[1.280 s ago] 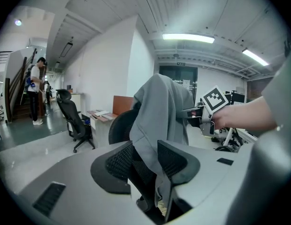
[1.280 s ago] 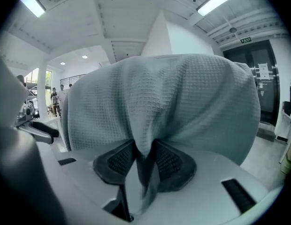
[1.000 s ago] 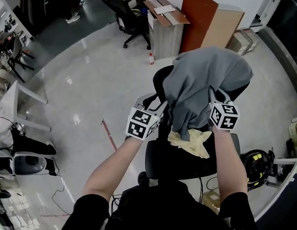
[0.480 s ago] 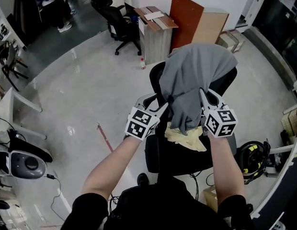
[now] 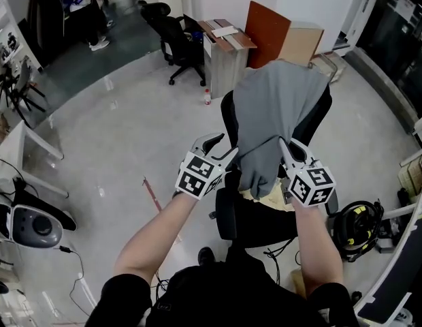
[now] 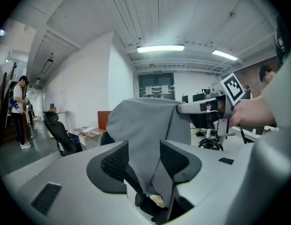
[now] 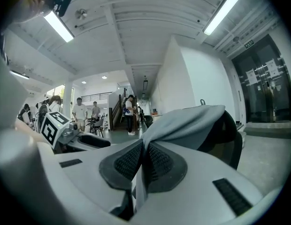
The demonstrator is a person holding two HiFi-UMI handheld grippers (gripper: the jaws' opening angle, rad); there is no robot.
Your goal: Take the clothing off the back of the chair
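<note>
- The grey garment is draped over the backrest of a black office chair. It covers the top of the backrest and hangs down the front towards the seat.
- The right gripper is at the garment's lower right side. In the right gripper view its jaws are clamped together on a thin fold of the grey cloth, which runs from the pinch up to the backrest.
- The left gripper is at the lower left edge of the garment, roughly level with the right one.
- In the left gripper view the left gripper's jaws stand apart and have just been opening. A hanging fold of the garment fills the gap between them, and the pads do not squeeze it.
- A crumpled yellow cloth lies on the chair seat, just below the garment's hanging end and between the two grippers. A bit of it shows low in the left gripper view.
- The person's bare forearms reach forward from the bottom of the head view, one to each gripper.
- The chair stands on a glossy pale floor.
- Beyond the chair is a small grey cabinet, with a brown board leaning against the wall beside it.
- A second black office chair stands to the left of the cabinet, and a small bottle sits on the floor near the cabinet's foot.
- A person stands far off at the left of the left gripper view.
</note>
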